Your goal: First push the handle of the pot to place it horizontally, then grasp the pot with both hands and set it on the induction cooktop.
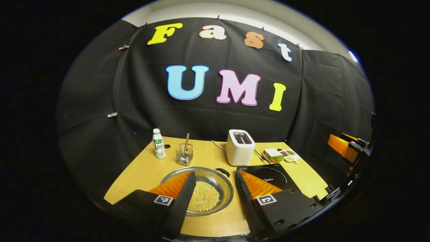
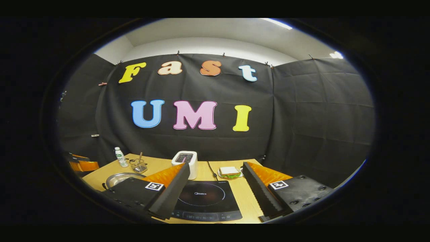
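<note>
While both grippers hang above the near edge of the tabletop point(image 1: 215, 158), nothing is yet touched, so the pot's handle looks unpushed.
Bottle and holder: a small bottle point(image 1: 158, 144) stands at the far left corner, with a wire holder point(image 1: 184, 154) of utensils just beside it, clear of the work.
Pot: the steel pot point(image 1: 201, 191) sits left of centre near the front edge, touching neither gripper, its bowl holding pale round beans.
Handle: a dark handle point(image 1: 222, 172) shows at the pot's far-right rim, so the pot's handle-to-handle axis seems to run on a slant toward the far right, not along the front edge; the opposite handle is hidden.
Left gripper: the left gripper point(image 1: 215, 191) has its jaws spread wide above the pot's right side, probably lined up for the push.
Toaster: a white toaster point(image 1: 239, 147) stands by the far edge, behind the pot and cooktop.
Cooktop: the induction cooktop point(image 2: 205, 198) lies just right of the pot, bare and ready for it.
Right gripper: the right gripper point(image 2: 215, 193) waits with jaws spread above the cooktop.
Sandwich: a plated sandwich point(image 2: 229, 171) rests toward the far right corner.
</note>
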Demonstrator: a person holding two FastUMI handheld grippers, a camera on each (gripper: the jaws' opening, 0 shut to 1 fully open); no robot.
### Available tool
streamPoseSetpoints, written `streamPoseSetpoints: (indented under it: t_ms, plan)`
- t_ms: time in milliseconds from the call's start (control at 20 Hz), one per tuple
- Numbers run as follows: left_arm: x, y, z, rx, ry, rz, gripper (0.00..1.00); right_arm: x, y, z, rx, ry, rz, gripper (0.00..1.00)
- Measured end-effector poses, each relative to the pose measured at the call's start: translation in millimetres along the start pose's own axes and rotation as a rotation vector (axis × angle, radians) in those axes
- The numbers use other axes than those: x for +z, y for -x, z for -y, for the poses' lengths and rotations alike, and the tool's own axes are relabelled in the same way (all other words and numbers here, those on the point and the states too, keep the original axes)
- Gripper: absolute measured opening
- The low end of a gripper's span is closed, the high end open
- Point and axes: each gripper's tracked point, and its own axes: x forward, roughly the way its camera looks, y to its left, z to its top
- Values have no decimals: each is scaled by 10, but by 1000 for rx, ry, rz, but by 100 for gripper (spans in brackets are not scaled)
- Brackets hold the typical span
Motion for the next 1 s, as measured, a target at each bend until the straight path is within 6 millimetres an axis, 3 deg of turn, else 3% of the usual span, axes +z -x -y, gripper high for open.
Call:
streamPoseSetpoints:
  t_ms: [50,200,250,400,600,800,1000]
  plan:
    - [-72,-10,-30,-8,22,-23,61,-6,9,-24,5,1,-2,98]
    - [-290,-11,-195,-4,86,-102,39,-51,37,-73,17,15,-12,98]
    - [-379,5,-269,9,109,-130,23,-68,46,-87,21,18,-18,98]
    - [-624,55,-447,30,166,-196,6,-121,71,-99,27,21,-32,98]
    - [-920,83,-640,50,166,-255,5,-237,55,-112,28,3,-66,98]
    - [-1298,-20,-785,30,187,-322,5,-346,16,-149,32,-8,-104,98]
    - [-1594,-132,-925,-2,243,-391,5,-304,-9,-274,56,-30,-106,99]
